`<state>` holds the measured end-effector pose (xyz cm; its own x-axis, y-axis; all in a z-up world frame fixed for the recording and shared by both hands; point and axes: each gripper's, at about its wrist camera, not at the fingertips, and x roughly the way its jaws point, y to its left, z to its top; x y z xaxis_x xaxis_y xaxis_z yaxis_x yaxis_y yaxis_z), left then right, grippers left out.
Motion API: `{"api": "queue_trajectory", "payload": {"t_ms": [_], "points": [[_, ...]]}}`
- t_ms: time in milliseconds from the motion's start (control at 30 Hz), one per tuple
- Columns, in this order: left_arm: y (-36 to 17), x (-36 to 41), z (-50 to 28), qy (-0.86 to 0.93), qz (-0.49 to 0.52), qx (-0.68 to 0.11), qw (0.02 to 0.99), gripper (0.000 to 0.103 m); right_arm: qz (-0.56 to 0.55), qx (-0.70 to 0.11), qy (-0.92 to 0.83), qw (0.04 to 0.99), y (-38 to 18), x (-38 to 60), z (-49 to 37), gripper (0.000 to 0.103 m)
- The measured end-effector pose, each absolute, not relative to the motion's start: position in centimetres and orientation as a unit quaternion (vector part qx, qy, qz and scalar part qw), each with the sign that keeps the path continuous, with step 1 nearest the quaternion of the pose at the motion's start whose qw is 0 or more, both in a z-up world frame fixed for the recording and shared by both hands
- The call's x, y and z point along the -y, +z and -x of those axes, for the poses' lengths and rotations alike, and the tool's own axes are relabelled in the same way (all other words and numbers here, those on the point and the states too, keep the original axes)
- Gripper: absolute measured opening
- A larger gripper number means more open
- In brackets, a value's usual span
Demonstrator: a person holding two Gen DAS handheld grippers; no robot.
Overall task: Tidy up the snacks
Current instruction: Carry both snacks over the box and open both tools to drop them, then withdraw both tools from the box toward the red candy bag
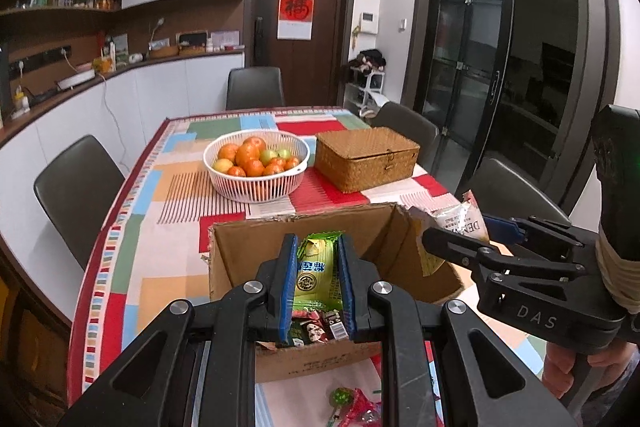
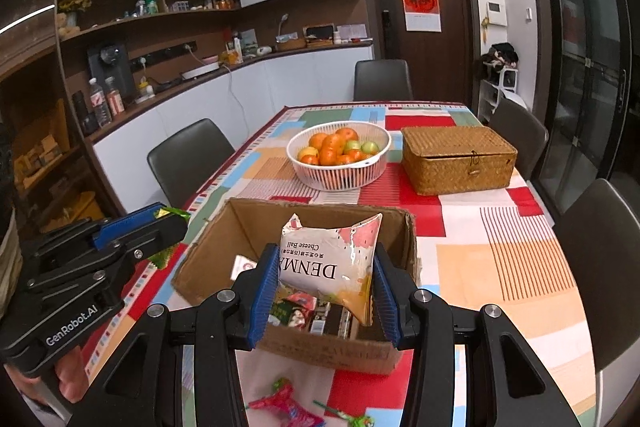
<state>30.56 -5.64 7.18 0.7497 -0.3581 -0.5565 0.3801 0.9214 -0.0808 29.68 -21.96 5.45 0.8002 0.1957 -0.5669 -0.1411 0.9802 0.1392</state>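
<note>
My left gripper [image 1: 318, 283] is shut on a green snack packet [image 1: 316, 273] and holds it over the open cardboard box [image 1: 240, 259]. My right gripper [image 2: 326, 291] is shut on a white Denmark cheese ball bag [image 2: 332, 259] above the same box [image 2: 208, 259]. Several small snack packets [image 2: 298, 309] lie in the box bottom. The right gripper also shows in the left wrist view [image 1: 460, 239] with the bag [image 1: 460, 219]. The left gripper shows in the right wrist view [image 2: 160, 223] at the box's left. Loose wrapped sweets [image 2: 288, 407] lie on the tablecloth in front of the box.
A white basket of oranges and green fruit [image 2: 340, 155] stands behind the box. A closed wicker box [image 2: 458, 159] sits to its right. Dark chairs [image 2: 188, 155] surround the table [image 2: 500, 267]. A counter with shelves runs along the left wall.
</note>
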Motion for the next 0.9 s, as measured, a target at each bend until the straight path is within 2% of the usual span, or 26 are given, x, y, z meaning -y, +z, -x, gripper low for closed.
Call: {"api": "queue_trajectory", "payload": {"t_ms": [333, 433, 467, 533, 667, 900], "points": [[6.1, 5.7, -34.5, -0.181, -0.025, -0.321, 0.929, 0.021, -0.026, -0.334, 0.082, 0.939, 4.6, 21.4, -33.4, 0.046], [5.9, 5.4, -35.2, -0.164, -0.020, -0.323, 0.932, 0.033, -0.021, -0.337, 0.082, 0.938, 4.3, 21.2, -34.2, 0.049], [5.9, 5.2, -35.2, -0.158, -0.016, -0.324, 0.933, 0.040, -0.020, -0.338, 0.081, 0.937, 4.2, 21.2, -34.4, 0.058], [5.8, 5.0, -34.7, -0.154, -0.015, -0.324, 0.933, 0.041, -0.012, -0.343, 0.071, 0.936, 4.2, 21.1, -34.7, 0.066], [5.8, 5.2, -32.0, -0.160, -0.030, -0.310, 0.937, 0.047, 0.004, -0.327, 0.064, 0.943, 4.5, 21.0, -33.0, 0.066], [6.3, 5.6, -27.5, -0.192, -0.037, -0.294, 0.935, 0.050, 0.012, -0.299, 0.088, 0.950, 5.3, 20.8, -28.3, 0.066]]}}
